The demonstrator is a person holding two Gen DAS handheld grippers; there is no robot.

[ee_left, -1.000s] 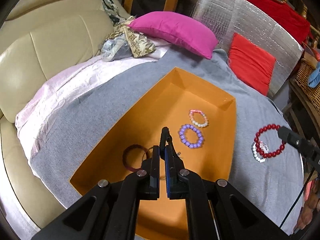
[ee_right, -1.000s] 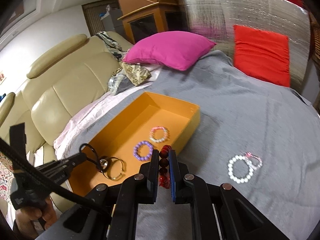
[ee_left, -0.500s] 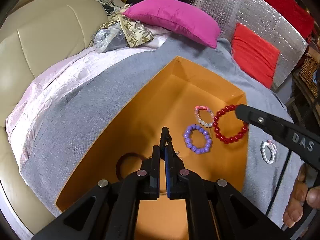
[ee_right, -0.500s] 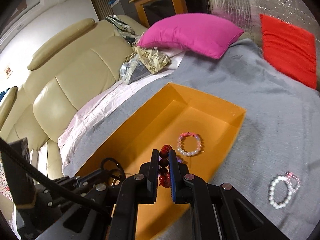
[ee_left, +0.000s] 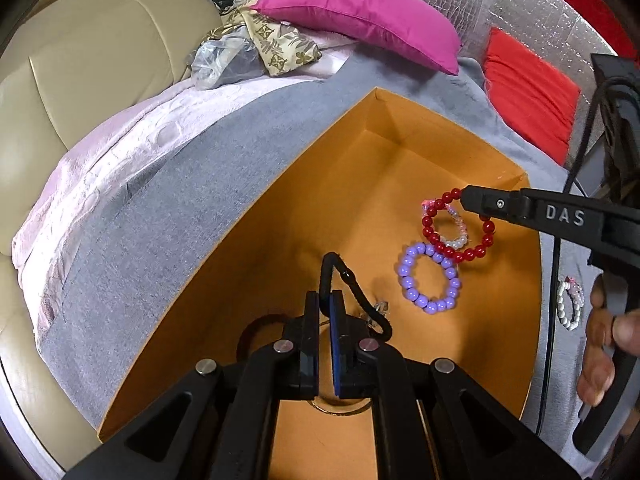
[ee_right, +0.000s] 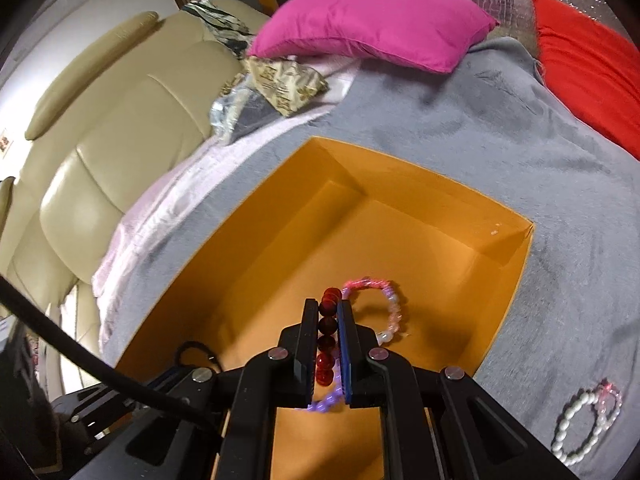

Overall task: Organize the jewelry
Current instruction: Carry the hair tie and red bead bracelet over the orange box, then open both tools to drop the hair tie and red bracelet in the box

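A: Surface?
B: Grey blanket (ee_right: 500, 128) over a beige sofa (ee_left: 80, 60); orange box (ee_left: 400, 128) on it, magenta pillow (ee_right: 372, 24) behind.

A: Bracelets?
B: Two lying inside: purple (ee_left: 429, 283), pink (ee_right: 384, 300). Two white outside (ee_right: 580, 428).

A: Jaws?
B: Left gripper (ee_left: 325, 304) pinches a black cord (ee_left: 352, 280); right gripper (ee_right: 329, 312) clamps the red bracelet (ee_left: 456, 226) over the box.

A cream leather sofa (ee_left: 80, 80) stands at left, draped with a pale pink sheet (ee_left: 112, 168) and a grey fleece blanket (ee_right: 500, 152). A magenta cushion (ee_left: 360, 12) lies far centre; a red cushion (ee_left: 528, 96) leans against silver quilted foil (ee_left: 540, 20) far right. Patterned fabric (ee_left: 280, 44) sits beside a clear plastic bag (ee_left: 224, 60).
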